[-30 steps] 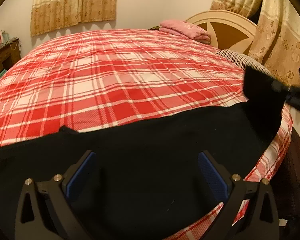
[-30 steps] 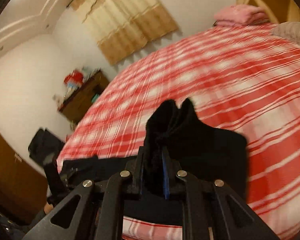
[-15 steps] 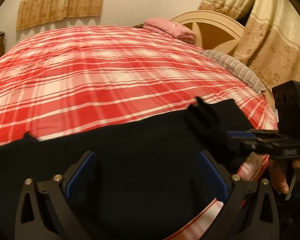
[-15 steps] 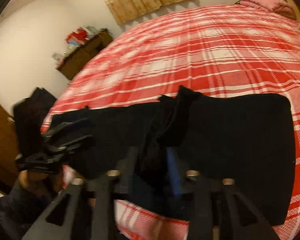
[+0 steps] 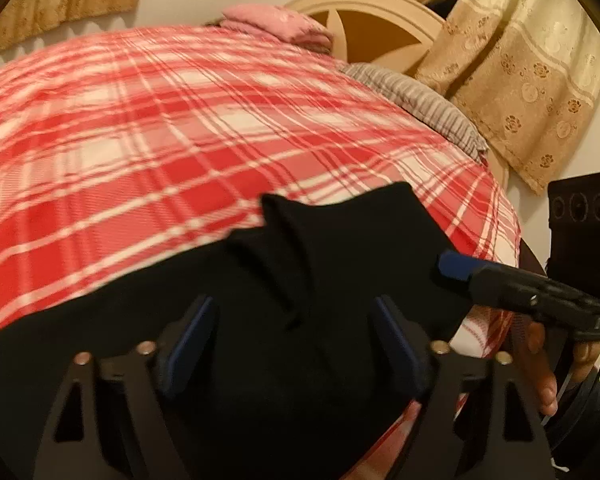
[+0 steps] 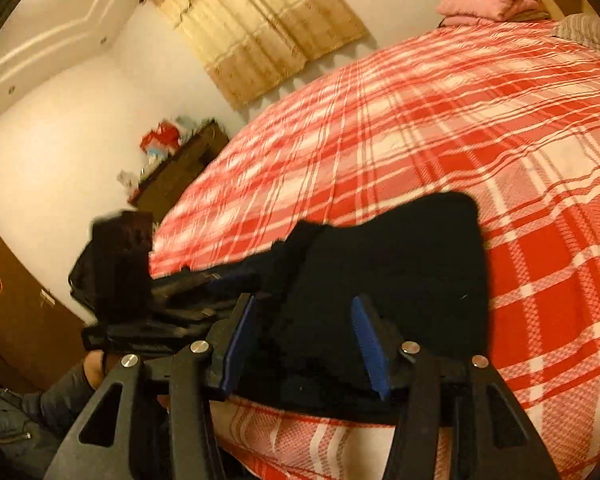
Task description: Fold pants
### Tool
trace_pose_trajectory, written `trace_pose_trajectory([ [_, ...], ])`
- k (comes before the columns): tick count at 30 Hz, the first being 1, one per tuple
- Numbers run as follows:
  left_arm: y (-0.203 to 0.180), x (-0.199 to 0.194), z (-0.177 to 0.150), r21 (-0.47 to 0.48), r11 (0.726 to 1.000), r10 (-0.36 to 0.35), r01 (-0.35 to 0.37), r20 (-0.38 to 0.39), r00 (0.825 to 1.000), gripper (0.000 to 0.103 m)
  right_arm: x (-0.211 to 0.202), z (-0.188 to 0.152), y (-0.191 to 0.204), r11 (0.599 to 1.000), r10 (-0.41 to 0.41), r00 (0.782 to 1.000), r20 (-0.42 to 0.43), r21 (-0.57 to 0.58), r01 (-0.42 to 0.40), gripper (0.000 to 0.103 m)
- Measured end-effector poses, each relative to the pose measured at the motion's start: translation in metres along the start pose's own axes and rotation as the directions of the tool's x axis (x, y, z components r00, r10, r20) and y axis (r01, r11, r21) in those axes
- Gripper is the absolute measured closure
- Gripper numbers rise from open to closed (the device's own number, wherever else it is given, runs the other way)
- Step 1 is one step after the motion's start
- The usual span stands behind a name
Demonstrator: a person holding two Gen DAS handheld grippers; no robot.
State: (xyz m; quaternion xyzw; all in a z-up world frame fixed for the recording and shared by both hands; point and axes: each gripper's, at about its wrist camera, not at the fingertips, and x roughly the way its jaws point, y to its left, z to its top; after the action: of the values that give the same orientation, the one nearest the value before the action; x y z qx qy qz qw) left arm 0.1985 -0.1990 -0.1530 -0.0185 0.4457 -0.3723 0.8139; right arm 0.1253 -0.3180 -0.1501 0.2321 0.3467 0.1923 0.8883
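Black pants (image 5: 284,312) lie on the red plaid bed along its near edge, with a folded-over flap on top near the right end. They also show in the right wrist view (image 6: 400,264). My left gripper (image 5: 296,344) is open and empty just above the pants. My right gripper (image 6: 304,340) is open and empty over the pants' right end. It also shows from the side in the left wrist view (image 5: 456,268), at the right edge of the pants.
The red plaid bedspread (image 5: 160,120) covers the bed. Pink folded bedding (image 5: 276,28) and a striped pillow (image 5: 420,104) lie by the headboard. A dark dresser (image 6: 180,168) stands against the wall left of the bed.
My right gripper carried the pants end leftward over the pants, then opened and let it go. The flap now lies on the pants. My left gripper has moved to the right.
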Motion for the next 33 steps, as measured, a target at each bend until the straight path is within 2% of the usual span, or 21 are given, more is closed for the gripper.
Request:
trace_pose_trajectory([
  [2,-0.003,0.004,0.002,-0.014,1.0,0.002,-0.002,-0.003,1.0,0.028,-0.006,0.001,-0.006,1.0,0.009,0.999,0.035,0.019,-0.01,0.051],
  [3,-0.005,0.005,0.003,-0.009,1.0,-0.007,0.007,-0.002,1.0,0.034,-0.009,0.001,-0.007,1.0,0.008,0.999,0.051,0.022,-0.009,0.051],
  [4,-0.008,0.006,0.004,-0.005,1.0,-0.024,0.024,-0.013,1.0,0.055,-0.012,0.001,-0.008,1.0,0.005,0.998,0.068,0.023,-0.006,0.051],
  [5,-0.01,0.007,0.004,-0.008,1.0,-0.029,0.029,-0.025,0.999,0.064,-0.014,0.001,-0.009,1.0,0.002,0.997,0.082,0.025,-0.005,0.051],
  [6,-0.01,0.007,0.003,-0.008,1.0,-0.028,0.028,-0.026,0.999,0.065,-0.016,0.002,-0.009,1.0,0.001,0.996,0.09,0.028,-0.004,0.051],
  [7,-0.01,0.005,0.002,-0.004,0.999,-0.034,0.034,-0.022,0.999,0.079,-0.019,0.003,-0.01,0.999,0.001,0.994,0.105,0.032,-0.004,0.051],
  [8,-0.009,0.002,0.0,-0.003,0.999,-0.046,0.046,-0.027,0.999,0.089,-0.02,0.003,-0.01,0.999,0.001,0.993,0.116,0.035,-0.005,0.051],
  [14,0.003,-0.029,-0.007,-0.041,0.997,-0.067,0.068,0.022,0.998,0.09,-0.032,0.005,-0.009,0.999,-0.001,0.985,0.173,0.039,-0.006,0.051],
  [22,0.048,-0.085,-0.028,-0.122,0.992,0.021,-0.01,0.087,0.996,0.09,-0.02,0.0,0.002,1.0,0.009,0.991,0.136,-0.009,-0.008,0.05],
  [28,0.066,-0.083,-0.043,-0.149,0.988,0.059,-0.051,0.051,0.997,0.09,-0.01,-0.007,0.014,0.997,0.031,0.996,0.089,-0.074,-0.024,0.05],
  [33,0.067,-0.079,-0.045,-0.165,0.985,0.05,-0.041,0.051,0.997,0.09,0.0,-0.013,0.026,0.99,0.023,0.999,0.041,-0.138,-0.018,0.05],
])
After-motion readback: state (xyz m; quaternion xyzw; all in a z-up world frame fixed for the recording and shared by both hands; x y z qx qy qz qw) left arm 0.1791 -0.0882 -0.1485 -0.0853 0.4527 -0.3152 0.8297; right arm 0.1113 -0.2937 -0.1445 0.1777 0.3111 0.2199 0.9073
